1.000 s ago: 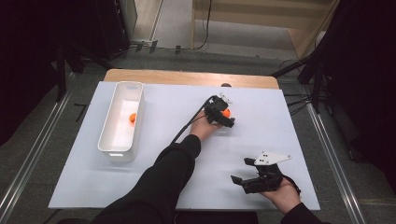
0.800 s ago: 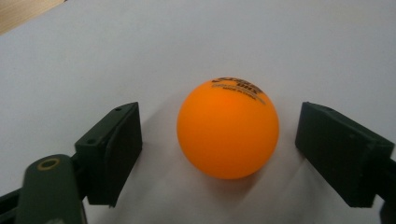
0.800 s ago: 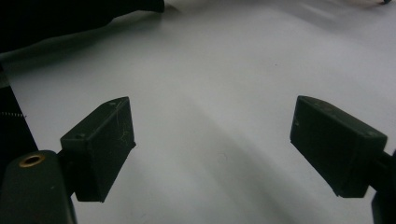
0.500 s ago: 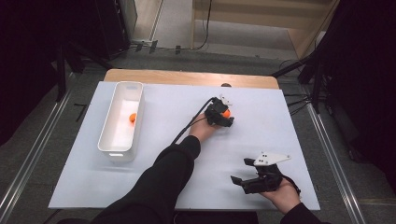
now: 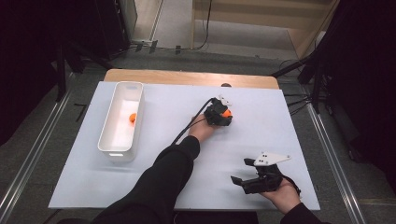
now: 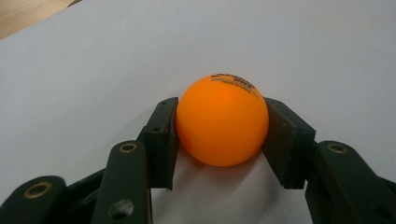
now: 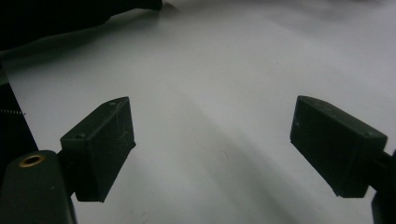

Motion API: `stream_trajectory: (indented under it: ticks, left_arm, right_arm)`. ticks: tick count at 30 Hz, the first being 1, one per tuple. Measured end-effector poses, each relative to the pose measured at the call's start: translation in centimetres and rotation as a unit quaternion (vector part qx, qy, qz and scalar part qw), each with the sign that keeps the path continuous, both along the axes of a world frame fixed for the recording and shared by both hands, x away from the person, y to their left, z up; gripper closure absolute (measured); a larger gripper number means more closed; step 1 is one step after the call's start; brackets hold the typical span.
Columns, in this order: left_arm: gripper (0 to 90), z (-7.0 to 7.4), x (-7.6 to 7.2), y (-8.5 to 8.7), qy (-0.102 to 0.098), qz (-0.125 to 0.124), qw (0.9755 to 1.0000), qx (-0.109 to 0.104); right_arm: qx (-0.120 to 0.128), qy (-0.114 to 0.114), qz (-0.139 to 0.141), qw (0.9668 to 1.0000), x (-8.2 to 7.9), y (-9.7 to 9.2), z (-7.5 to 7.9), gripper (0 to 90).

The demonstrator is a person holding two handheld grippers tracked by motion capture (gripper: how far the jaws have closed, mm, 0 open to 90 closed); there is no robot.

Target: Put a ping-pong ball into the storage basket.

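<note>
An orange ball (image 6: 222, 120) rests on the white table sheet, and my left gripper (image 6: 219, 140) is shut on it, both black pads pressing its sides; the jaws have just been closing on it. From above, that left gripper (image 5: 223, 115) lies at the middle of the sheet toward the far side, with the ball (image 5: 227, 112) showing at its tip. A second orange ball (image 5: 132, 117) lies inside the white bin (image 5: 110, 145) at the left. My right gripper (image 5: 239, 181) rests near the front right edge, its jaws wide open over bare sheet (image 7: 215, 126).
The white sheet (image 5: 154, 168) covers a wooden table whose far edge (image 5: 187, 77) shows beyond it. A dark sleeve (image 5: 159, 182) reaches diagonally across the sheet's middle, trailing the left gripper's cable. Dark floor and stands surround the table.
The left gripper's jaws have closed around the orange ball at the middle of the sheet. Neither hand has shifted, and the right gripper stays open.
</note>
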State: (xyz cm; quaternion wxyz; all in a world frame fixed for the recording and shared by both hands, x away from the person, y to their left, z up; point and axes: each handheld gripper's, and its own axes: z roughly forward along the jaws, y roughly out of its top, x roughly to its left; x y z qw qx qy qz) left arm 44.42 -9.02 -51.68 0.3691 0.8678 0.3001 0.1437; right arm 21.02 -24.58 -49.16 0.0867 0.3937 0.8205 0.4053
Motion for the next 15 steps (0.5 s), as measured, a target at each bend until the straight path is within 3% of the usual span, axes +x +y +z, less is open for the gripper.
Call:
stream_trajectory:
  ticks: [5, 10, 15]
  left_arm:
    - [50.8, 0.3, 0.0, 0.2, 0.012, -0.009, 0.9999, -0.005]
    - [50.8, 1.1, -0.3, 0.3, 0.011, -0.016, 0.9997, -0.012]
    - [50.8, 2.1, -0.6, 0.5, 0.039, -0.021, 0.9984, -0.036]
  right_arm:
    - [0.001, 0.001, -0.001, 1.0000, 0.0, 0.0, 0.0, 12.3]
    - [0.000, 0.001, -0.002, 1.0000, 0.0, 0.0, 0.0, 12.3]
    - [0.000, 0.001, 0.000, 1.0000, 0.0, 0.0, 0.0, 12.3]
